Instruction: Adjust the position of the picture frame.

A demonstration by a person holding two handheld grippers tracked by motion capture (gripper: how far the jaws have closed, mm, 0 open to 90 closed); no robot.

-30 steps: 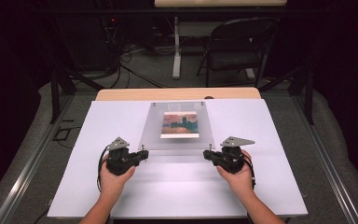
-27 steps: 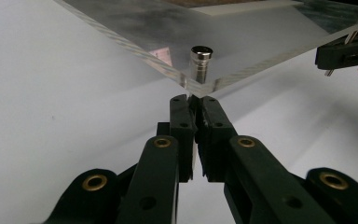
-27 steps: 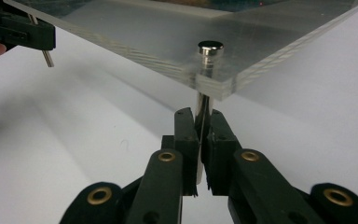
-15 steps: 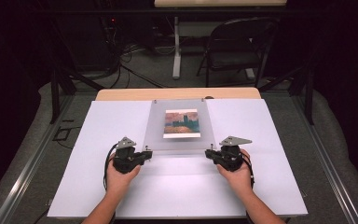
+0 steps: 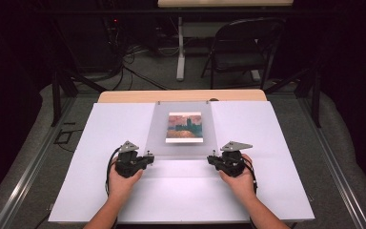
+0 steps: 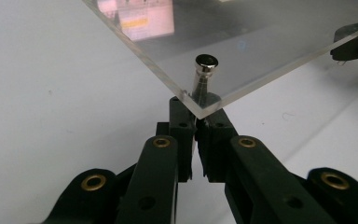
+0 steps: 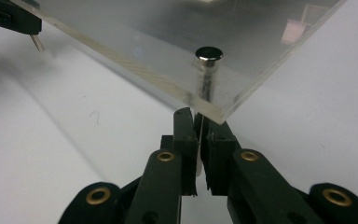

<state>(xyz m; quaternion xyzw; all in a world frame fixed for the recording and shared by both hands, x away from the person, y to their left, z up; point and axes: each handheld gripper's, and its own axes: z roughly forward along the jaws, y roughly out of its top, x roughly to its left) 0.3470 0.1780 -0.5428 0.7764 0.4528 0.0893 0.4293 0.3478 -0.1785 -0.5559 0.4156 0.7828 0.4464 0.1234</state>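
Both tongs [image 5: 148, 159] [image 5: 210, 158] clamped on acrylic sheet [image 5: 181, 143] corners, white table [image 5: 105, 129], dark room.

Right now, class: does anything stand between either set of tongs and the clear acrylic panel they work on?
Nothing visible does. The left tongs and right tongs are each shut at a near corner of the clear panel, under its metal pins.

Bright overhead light whitens the table [image 5: 124, 129], dark surroundings; close jaws blur, faint glare on the acrylic sheet [image 6: 261, 42].
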